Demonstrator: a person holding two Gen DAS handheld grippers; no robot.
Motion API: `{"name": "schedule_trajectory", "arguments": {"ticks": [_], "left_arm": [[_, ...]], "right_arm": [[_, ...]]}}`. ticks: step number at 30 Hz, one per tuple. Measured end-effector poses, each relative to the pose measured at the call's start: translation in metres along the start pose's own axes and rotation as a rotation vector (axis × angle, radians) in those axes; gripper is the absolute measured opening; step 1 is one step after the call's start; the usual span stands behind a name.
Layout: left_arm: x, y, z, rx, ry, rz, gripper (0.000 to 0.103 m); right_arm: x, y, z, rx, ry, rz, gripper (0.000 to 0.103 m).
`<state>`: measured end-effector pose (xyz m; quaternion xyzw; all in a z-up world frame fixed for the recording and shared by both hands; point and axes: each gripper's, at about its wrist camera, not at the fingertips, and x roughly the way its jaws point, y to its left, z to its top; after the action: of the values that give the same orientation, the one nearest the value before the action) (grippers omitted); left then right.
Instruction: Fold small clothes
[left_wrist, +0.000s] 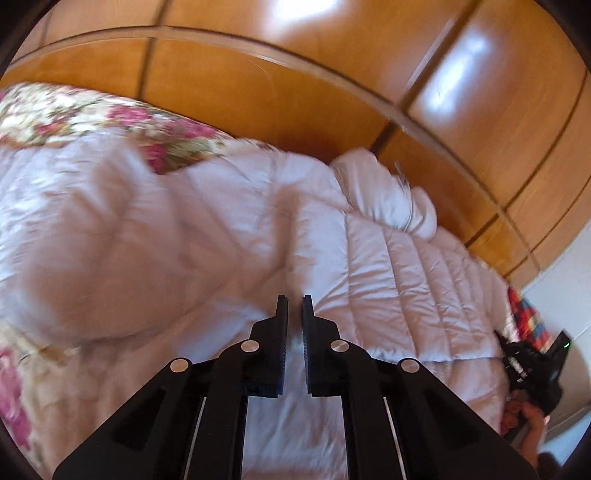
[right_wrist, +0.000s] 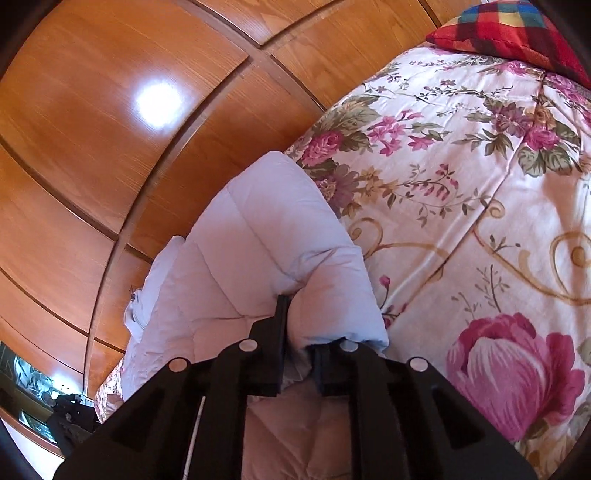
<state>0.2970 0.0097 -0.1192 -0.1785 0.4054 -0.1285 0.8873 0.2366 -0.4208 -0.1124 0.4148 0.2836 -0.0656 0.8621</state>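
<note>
The pale quilted puffer jacket (left_wrist: 388, 266) lies spread on the floral bedspread (right_wrist: 480, 184); the right hand-held gripper (right_wrist: 299, 325) pinches a padded edge, lifting it to fold over; the left hand-held gripper (left_wrist: 294, 314) hovers above, jaws nearly together, holding nothing.

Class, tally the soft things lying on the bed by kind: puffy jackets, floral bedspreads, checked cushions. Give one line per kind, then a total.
Pale lilac quilted jacket: 1
Floral bedspread: 1
Checked cushion: 1
Total: 3
</note>
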Motion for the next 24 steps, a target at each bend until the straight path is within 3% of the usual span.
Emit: {"name": "schedule_trajectory", "arguments": {"ticks": [1,2,3,5,6,7,11,13,15,18,21,24], "left_arm": [[-0.007,0.003,0.0,-0.007,-0.008,-0.002,0.005],[-0.017,0.01,-0.001,-0.009,-0.02,0.006,0.005],[-0.026,0.015,-0.001,-0.01,-0.03,0.016,0.012],[-0.047,0.032,-0.003,-0.027,-0.063,0.014,0.039],[-0.059,0.041,-0.004,-0.051,-0.091,0.01,0.059],[-0.074,0.056,-0.005,-0.093,-0.134,0.003,0.066],[-0.11,0.107,-0.006,-0.23,-0.204,0.056,0.066],[-0.124,0.136,-0.005,-0.323,-0.232,0.092,0.066],[-0.129,0.155,-0.002,-0.373,-0.231,0.127,0.066],[-0.139,0.18,-0.001,-0.446,-0.244,0.203,0.069],[-0.15,0.198,-0.003,-0.508,-0.281,0.236,0.08],[-0.153,0.216,-0.001,-0.549,-0.284,0.259,0.08]], "right_arm": [[-0.002,0.002,0.001,-0.004,-0.004,0.006,0.015],[-0.003,0.004,0.001,-0.009,-0.004,0.013,0.023],[-0.004,0.007,0.001,-0.018,0.002,0.023,0.034],[-0.007,0.02,0.001,-0.068,0.039,-0.002,0.047],[-0.011,0.028,0.0,-0.099,0.049,-0.029,0.054],[-0.018,0.04,-0.003,-0.141,0.058,-0.079,0.057],[-0.053,0.066,-0.015,-0.209,0.011,-0.256,0.061],[-0.074,0.082,-0.021,-0.27,-0.082,-0.261,0.062],[-0.076,0.097,-0.023,-0.356,-0.119,-0.247,0.069],[-0.059,0.114,-0.022,-0.435,-0.106,-0.189,0.069],[-0.031,0.116,-0.023,-0.458,-0.06,-0.203,0.069],[-0.007,0.104,-0.024,-0.435,0.003,-0.214,0.069]]}}
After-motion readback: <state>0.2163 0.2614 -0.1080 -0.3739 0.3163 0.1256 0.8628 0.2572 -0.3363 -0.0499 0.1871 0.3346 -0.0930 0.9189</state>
